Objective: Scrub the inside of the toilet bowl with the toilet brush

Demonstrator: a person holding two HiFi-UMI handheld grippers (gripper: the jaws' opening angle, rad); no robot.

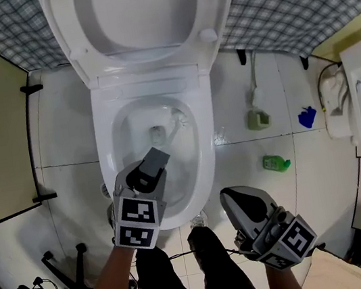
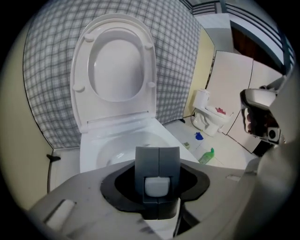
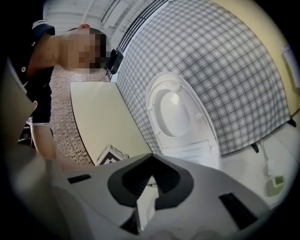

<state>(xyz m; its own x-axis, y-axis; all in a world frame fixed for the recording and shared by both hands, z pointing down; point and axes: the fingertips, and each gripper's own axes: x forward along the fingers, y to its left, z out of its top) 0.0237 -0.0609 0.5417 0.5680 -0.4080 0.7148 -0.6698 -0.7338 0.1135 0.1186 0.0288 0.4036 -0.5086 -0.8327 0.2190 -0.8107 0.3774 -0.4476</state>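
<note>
Your toilet (image 1: 146, 84) stands open, lid and seat tipped back toward the far wall; the bowl (image 1: 119, 140) lies straight ahead of you, its drain near the middle. The brush (image 1: 177, 122) is down inside it; its long axis runs from near left to far right, with the head against the far right wall just beside the drain and the handle leading into your left tongs (image 1: 155, 158). Those tongs are clamped on the pale handle end; they hang over the near rim, pitched steeply down, with your left forearm reaching in from the near left. The left is the scrubbing hand; I judge the coming stroke to be a sweep of the head round the wall, steered from the wrist. Your right tongs (image 1: 231, 199) look closed and empty; they sit near right, outside the bowl, roughly level.
</note>
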